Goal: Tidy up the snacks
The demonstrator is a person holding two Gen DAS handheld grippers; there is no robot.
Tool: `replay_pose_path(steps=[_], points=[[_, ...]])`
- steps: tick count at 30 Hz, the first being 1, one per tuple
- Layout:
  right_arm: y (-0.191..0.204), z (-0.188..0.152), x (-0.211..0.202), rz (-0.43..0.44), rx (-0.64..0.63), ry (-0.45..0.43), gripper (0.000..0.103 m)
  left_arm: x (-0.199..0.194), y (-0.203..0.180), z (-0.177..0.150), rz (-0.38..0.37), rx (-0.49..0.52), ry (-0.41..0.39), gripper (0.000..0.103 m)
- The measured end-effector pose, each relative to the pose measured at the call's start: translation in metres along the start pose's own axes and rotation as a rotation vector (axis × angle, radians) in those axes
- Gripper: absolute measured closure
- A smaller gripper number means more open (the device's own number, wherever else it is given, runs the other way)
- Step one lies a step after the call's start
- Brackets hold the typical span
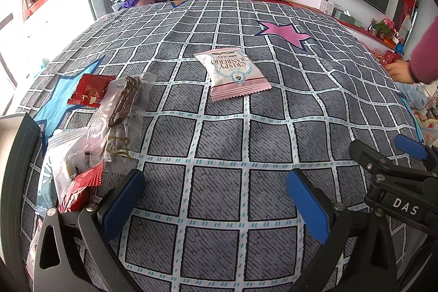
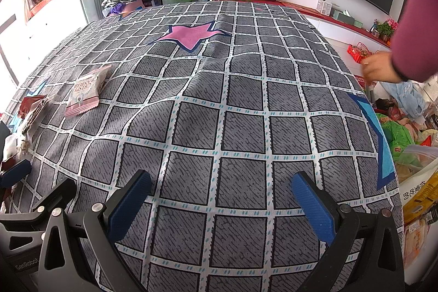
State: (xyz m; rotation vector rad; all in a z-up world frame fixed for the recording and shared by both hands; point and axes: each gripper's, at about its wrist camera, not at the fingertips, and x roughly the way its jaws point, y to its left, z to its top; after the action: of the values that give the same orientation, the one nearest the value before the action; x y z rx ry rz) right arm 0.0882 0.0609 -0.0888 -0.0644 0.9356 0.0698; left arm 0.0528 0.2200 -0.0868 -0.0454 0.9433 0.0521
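Observation:
A pink and white cranberry snack packet (image 1: 232,73) lies alone mid-cloth; the right wrist view has the same packet (image 2: 86,92) far left. Left of it sit a red packet (image 1: 89,89), a clear-wrapped dark bar (image 1: 124,100), a white pouch (image 1: 65,163) and a red wrapper (image 1: 79,188) in a loose pile. My left gripper (image 1: 216,199) is open over bare cloth, the pile just left of its left finger. My right gripper (image 2: 221,199) is open over bare cloth too, and it shows at the left view's right edge (image 1: 394,166).
A grey checked cloth (image 1: 219,141) with pink and blue stars covers the table. A person's hand (image 2: 379,70) in a purple sleeve reaches past the right edge. Bags and packets (image 2: 410,155) crowd the floor there. Cabinet, plants and a dark screen stand behind.

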Motion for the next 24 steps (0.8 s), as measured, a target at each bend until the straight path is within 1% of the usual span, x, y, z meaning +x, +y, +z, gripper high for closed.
replay_pose_path(steps=[24], points=[[-0.0007, -0.0001, 0.0002, 0.000, 0.000, 0.000, 0.000, 0.0001, -0.0001, 0.0000, 0.000, 0.000, 0.000, 0.000]])
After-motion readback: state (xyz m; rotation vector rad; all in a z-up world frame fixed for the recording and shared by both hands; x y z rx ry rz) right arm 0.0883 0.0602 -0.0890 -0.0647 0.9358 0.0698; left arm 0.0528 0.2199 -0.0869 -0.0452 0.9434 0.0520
